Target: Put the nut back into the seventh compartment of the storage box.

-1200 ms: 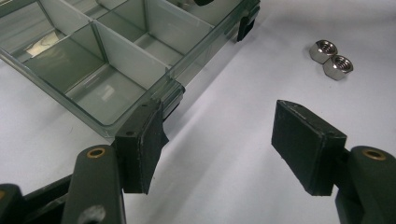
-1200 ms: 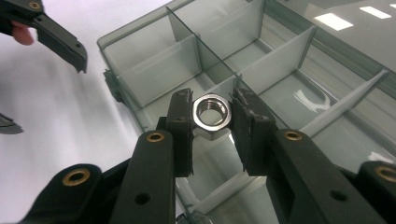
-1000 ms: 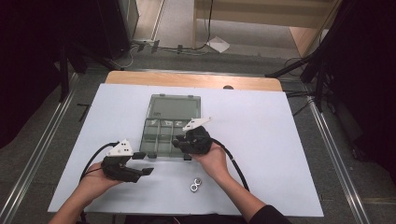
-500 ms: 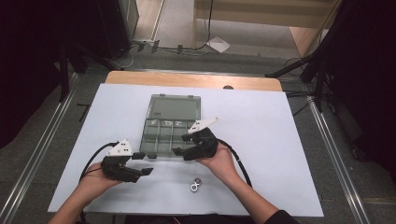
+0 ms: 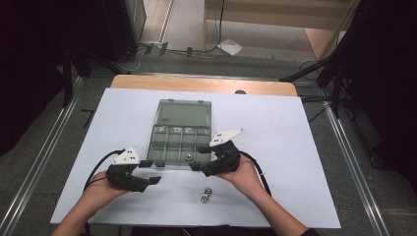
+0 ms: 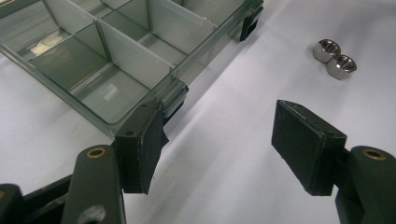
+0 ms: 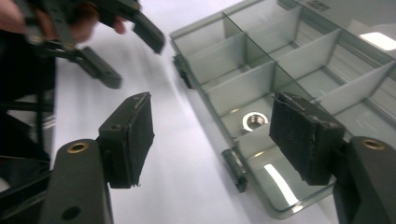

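Swing the right gripper (image 5: pixel 200 158), just opened and empty, back to the two nuts (image 5: pixel 205 195) on the white sheet (image 5: pixel 295 172), pinch one across its flats, then drop it beside the nut (image 7: pixel 253 121) in the organiser box (image 5: pixel 181 132), left gripper (image 5: pixel 149 172) released, idle.

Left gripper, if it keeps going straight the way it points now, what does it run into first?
Probably the near corner of the clear compartment box. The left gripper has open jaws, and its left jaw already sits by that corner latch. Bare white table lies between the jaws; the two nuts lie farther off, rightward. Depth is uncertain.
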`<act>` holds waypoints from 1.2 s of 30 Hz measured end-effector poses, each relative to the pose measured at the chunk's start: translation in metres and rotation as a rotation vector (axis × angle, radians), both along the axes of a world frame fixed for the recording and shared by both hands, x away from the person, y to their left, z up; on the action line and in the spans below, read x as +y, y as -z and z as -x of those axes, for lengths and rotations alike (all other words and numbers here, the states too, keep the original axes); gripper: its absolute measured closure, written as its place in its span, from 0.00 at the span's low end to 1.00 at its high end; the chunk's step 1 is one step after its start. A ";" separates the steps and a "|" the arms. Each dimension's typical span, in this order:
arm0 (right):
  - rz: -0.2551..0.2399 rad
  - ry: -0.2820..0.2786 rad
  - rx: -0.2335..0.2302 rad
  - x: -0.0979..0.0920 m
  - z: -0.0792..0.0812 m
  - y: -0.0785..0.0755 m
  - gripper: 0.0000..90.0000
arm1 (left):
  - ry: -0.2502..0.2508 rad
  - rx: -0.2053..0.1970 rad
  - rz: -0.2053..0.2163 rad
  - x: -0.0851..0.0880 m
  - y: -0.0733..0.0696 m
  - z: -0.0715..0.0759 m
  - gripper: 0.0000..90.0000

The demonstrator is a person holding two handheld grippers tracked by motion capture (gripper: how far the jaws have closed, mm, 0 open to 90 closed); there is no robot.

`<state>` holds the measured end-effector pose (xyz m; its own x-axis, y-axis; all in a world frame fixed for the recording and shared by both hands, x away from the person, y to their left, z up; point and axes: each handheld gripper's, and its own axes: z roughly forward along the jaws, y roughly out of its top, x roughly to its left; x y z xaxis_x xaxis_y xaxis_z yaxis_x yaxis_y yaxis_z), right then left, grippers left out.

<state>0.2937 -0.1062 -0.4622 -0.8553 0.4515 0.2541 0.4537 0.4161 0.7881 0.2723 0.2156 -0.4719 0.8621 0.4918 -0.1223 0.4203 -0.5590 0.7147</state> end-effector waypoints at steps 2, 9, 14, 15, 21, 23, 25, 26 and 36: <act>-0.001 -0.001 -0.001 -0.003 0.003 -0.001 0.35 | -0.002 0.002 -0.002 0.000 0.000 0.000 0.38; -0.003 -0.003 -0.005 -0.014 0.014 0.001 0.35 | 0.003 0.003 -0.003 -0.001 0.000 0.000 0.38; -0.031 -0.016 -0.006 -0.020 0.019 0.003 0.35 | 0.004 0.004 -0.002 0.000 0.000 0.000 0.38; -0.029 -0.013 -0.008 -0.020 0.020 0.003 0.35 | 0.003 0.005 -0.002 0.000 0.000 0.000 0.38; -0.025 -0.010 -0.021 -0.025 0.025 0.005 0.36 | 0.003 0.004 0.002 0.000 0.000 0.000 0.38; -0.020 -0.009 -0.022 -0.027 0.028 0.007 0.37 | 0.005 0.006 0.002 0.000 0.000 0.000 0.38; -0.028 -0.021 -0.013 -0.029 0.030 0.009 0.38 | 0.009 0.003 0.006 0.000 0.000 0.000 0.38; -0.022 -0.022 -0.024 -0.030 0.032 0.010 0.38 | 0.008 0.002 0.005 0.000 -0.001 0.001 0.38; -0.028 -0.003 -0.032 -0.046 0.041 0.017 0.36 | 0.016 0.003 0.005 -0.001 -0.002 0.002 0.38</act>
<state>0.2524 -0.1518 -0.4789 -0.8646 0.4420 0.2389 0.4268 0.3953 0.8134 0.2704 0.2141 -0.4696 0.8695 0.4773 -0.1273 0.4134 -0.5618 0.7166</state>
